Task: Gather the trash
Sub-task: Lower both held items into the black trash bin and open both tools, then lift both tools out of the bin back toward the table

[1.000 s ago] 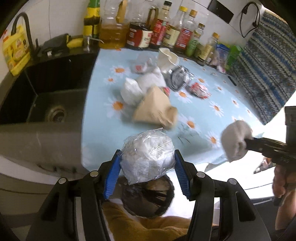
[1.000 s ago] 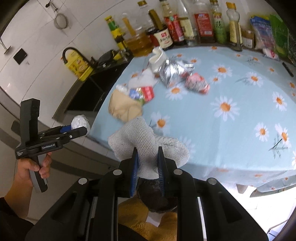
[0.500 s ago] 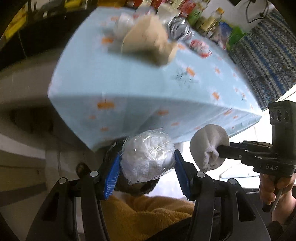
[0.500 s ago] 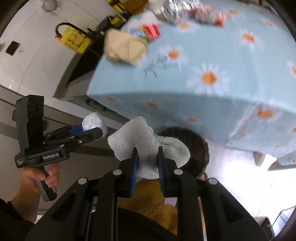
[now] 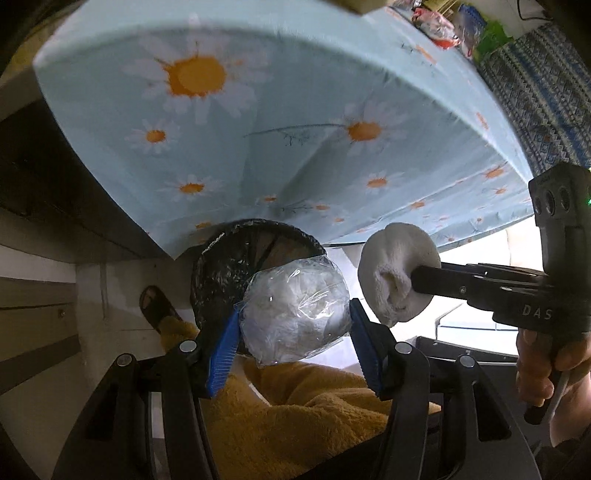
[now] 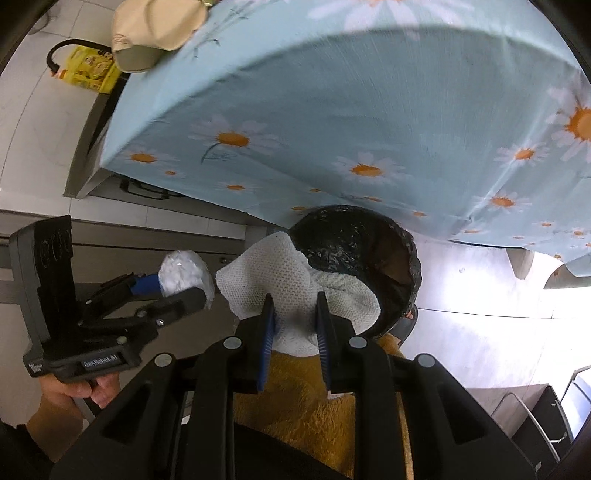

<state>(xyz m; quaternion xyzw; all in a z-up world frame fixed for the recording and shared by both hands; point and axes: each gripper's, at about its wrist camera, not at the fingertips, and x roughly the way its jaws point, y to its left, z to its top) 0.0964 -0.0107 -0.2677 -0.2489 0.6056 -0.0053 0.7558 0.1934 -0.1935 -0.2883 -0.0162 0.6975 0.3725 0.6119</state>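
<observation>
A wad of white tissue wrapped in clear plastic (image 5: 295,295) sits between the blue pads of my left gripper (image 5: 293,314), whose jaws are opening a little while the pads still touch it. My right gripper (image 6: 294,306) holds a white paper towel (image 6: 269,269). Its jaws are opening, and the towel still fills the gap. Both grippers point down at a round bin with a black liner (image 6: 351,240) that stands on the floor under the table's edge. In the left wrist view the bin (image 5: 221,266) lies just behind the wad, and the right gripper (image 5: 413,277) with the towel (image 5: 395,258) is to the right.
The table with its blue daisy cloth (image 5: 295,110) hangs over the bin's far side. A beige paper bag (image 6: 155,26) lies at the table's corner. Yellow fabric (image 5: 295,406) fills the space under both grippers. A sandalled foot (image 5: 157,306) is left of the bin.
Both grippers have sunk from above the tabletop to below its edge and tipped downward, each with its load. The bin has come into full view close beneath them.
</observation>
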